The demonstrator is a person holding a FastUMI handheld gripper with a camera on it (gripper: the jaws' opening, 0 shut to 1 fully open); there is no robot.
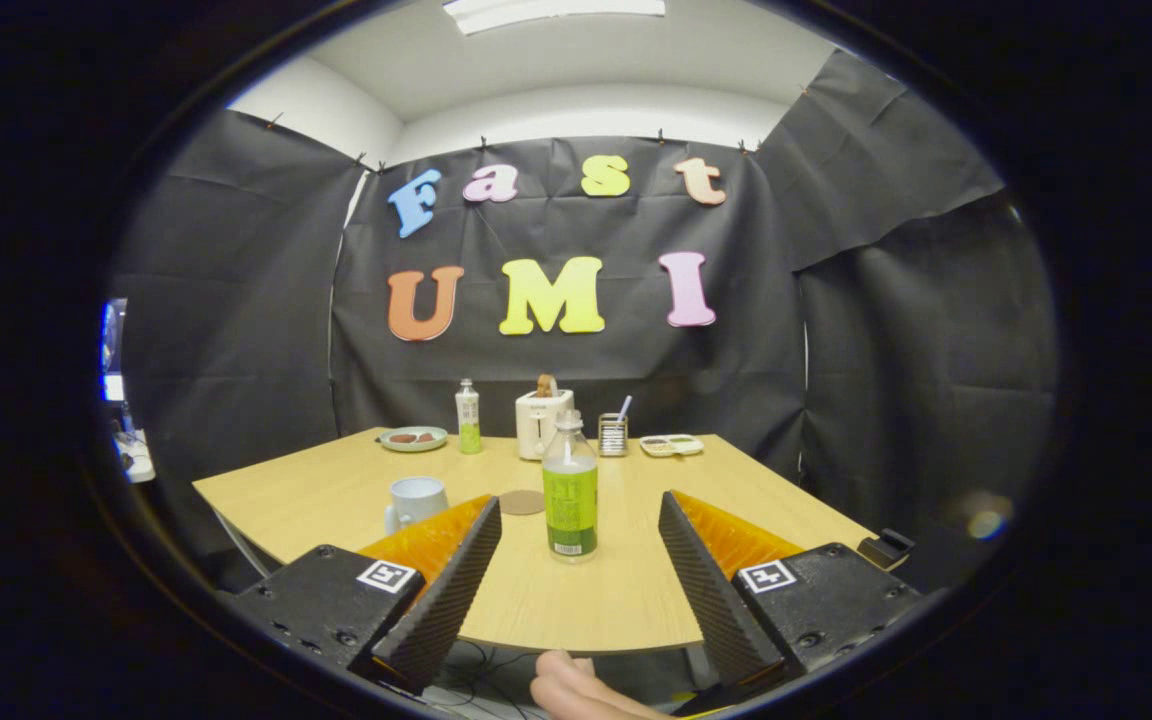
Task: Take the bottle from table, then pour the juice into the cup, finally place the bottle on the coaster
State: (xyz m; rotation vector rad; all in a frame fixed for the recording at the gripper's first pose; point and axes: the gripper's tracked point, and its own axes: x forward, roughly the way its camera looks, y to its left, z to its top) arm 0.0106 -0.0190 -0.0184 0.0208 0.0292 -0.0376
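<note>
fingers [581, 515] wide open, holding nothing | bottle [570, 487] just ahead on desk [336, 490] | a bump may tip it onto cup [416, 500]

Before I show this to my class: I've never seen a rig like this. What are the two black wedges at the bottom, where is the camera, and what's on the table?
The wedges are the two fingers of a hand-held gripper; a person carries it, and part of a hand shows below. The camera rides on the gripper and looks forward along the fingers. They stand wide open and hold nothing.

Just ahead, in line with the gap between them, a juice bottle stands upright on the wooden table. Beside the left finger sits a white cup, with a round brown coaster between cup and bottle.

Farther back stand a second bottle, a plate, a toaster, a small holder and a tray.
</note>
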